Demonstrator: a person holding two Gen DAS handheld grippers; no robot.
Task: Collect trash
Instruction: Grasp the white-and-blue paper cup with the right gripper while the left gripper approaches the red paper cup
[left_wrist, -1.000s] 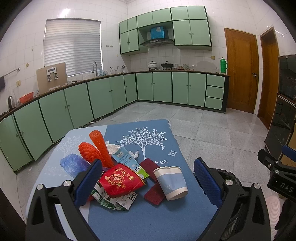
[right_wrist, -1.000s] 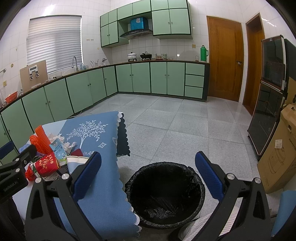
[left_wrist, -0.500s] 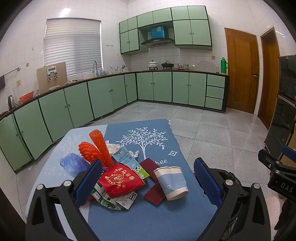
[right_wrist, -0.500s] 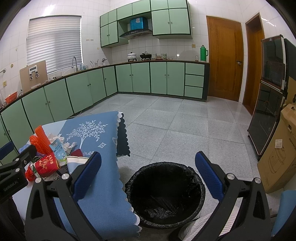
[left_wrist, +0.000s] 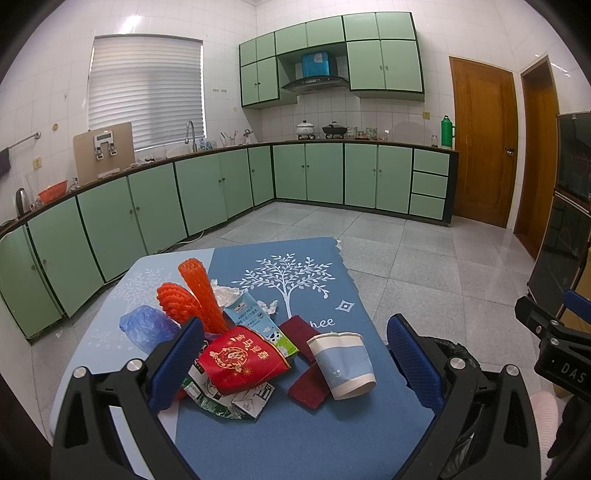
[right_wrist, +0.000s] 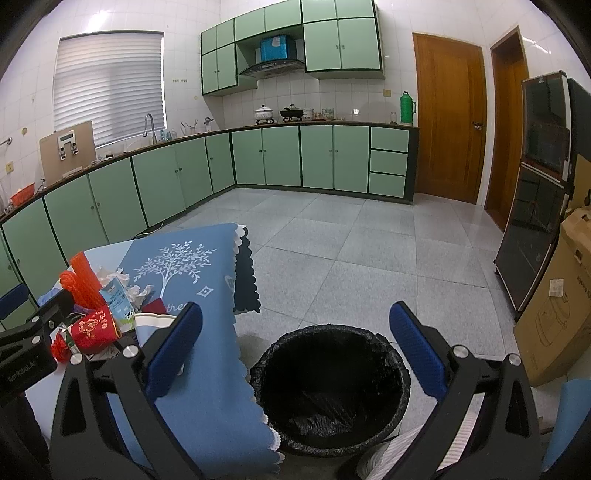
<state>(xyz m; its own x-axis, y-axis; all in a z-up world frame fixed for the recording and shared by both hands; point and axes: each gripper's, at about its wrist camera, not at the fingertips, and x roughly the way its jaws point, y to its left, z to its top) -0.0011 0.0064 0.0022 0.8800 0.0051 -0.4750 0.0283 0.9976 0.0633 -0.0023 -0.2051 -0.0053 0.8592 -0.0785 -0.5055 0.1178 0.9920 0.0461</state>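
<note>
A heap of trash lies on the blue tablecloth (left_wrist: 303, 443): a red paper packet (left_wrist: 240, 363), a tipped blue paper cup (left_wrist: 345, 363), a milk carton (left_wrist: 255, 321), orange foam nets (left_wrist: 195, 295), a blue plastic bag (left_wrist: 147, 326), dark red cloth pieces (left_wrist: 306, 387) and a flattened carton (left_wrist: 225, 400). My left gripper (left_wrist: 295, 365) hovers open just in front of the heap, holding nothing. My right gripper (right_wrist: 295, 354) is open above a black-lined trash bin (right_wrist: 332, 387) on the floor, right of the table. The heap (right_wrist: 96, 317) shows at the left of the right wrist view.
The tablecloth's scalloped edge (right_wrist: 243, 295) hangs beside the bin. A cardboard box (right_wrist: 554, 325) and a dark glass cabinet (right_wrist: 535, 221) stand at the right. Green kitchen cabinets (left_wrist: 332, 177) line the far walls, with grey tiled floor (right_wrist: 351, 251) between.
</note>
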